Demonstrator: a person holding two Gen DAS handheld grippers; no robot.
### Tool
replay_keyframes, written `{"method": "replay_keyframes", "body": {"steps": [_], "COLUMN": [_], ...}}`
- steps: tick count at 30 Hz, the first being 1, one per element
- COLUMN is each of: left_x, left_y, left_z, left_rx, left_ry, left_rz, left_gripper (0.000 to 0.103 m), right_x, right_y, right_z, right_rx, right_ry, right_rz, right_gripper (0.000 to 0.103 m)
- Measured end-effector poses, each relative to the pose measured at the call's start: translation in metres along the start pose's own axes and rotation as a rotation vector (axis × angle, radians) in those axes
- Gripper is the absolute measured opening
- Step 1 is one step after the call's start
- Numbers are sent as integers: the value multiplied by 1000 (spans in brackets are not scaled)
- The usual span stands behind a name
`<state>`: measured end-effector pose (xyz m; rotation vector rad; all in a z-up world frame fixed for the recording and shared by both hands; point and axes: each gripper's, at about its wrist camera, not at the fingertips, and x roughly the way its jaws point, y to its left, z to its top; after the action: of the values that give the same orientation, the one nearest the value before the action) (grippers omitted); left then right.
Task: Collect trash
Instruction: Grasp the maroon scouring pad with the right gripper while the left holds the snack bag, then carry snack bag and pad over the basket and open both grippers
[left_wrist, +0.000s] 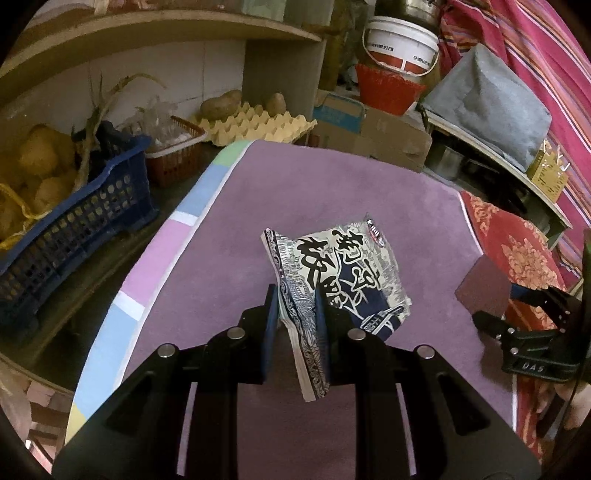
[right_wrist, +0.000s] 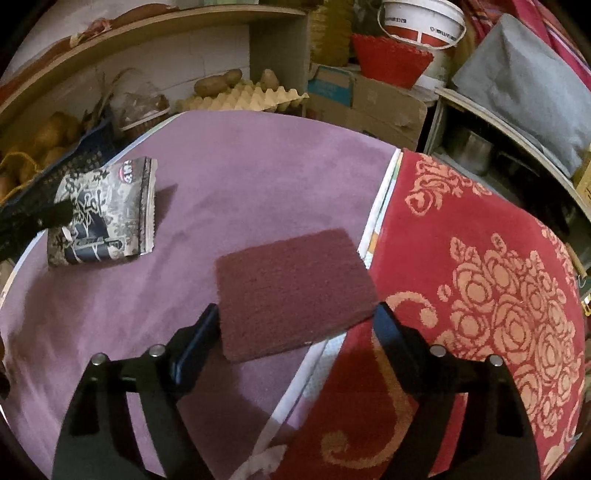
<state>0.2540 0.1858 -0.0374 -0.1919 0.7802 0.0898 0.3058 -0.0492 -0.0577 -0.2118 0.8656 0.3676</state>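
Note:
My left gripper (left_wrist: 295, 306) is shut on a black-and-white printed snack wrapper (left_wrist: 347, 269) and holds it above the purple mat (left_wrist: 295, 184). The wrapper also shows in the right wrist view (right_wrist: 103, 214), at the left, with the left gripper's dark finger across it. My right gripper (right_wrist: 295, 325) is shut on a maroon scouring pad (right_wrist: 291, 288), its fingers pressing the pad's two sides, held above the seam between the purple mat (right_wrist: 240, 166) and a red floral rug (right_wrist: 480, 277). The pad and the right gripper also appear in the left wrist view (left_wrist: 484, 288), at the right.
A blue crate (left_wrist: 74, 221) of potatoes and a small red basket (left_wrist: 173, 158) stand left of the mat. An egg tray (left_wrist: 255, 125), cardboard boxes (left_wrist: 369, 129), a red basket (left_wrist: 388, 88) and a white bucket (left_wrist: 402, 44) stand behind. Shelves with a grey bundle (left_wrist: 491, 107) are at the right.

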Motion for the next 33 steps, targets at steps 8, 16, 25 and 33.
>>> {"method": "replay_keyframes", "body": {"steps": [8,16,25,33], "left_x": [-39,-89,-121,-117], "left_y": [-28,-81,-162,-229], "left_z": [7,2,-13,-27], "left_rx": [30,84,189,244], "left_ry": [-73,-157,-206,-190], "left_rz": [-17,-88,-193,-256], "left_gripper": [18,18,18,18], "right_x": [-79,-174,-245,-267], "right_y": [-31,-89,-157,-215], "right_z": [-9,-61,-126,-165], "right_rx": [79,206,332,414], "right_ry": [-134,-231,-304,-305], "right_rz": [-54,-171,-336,-413], "right_gripper": [82,82,82,82]}}
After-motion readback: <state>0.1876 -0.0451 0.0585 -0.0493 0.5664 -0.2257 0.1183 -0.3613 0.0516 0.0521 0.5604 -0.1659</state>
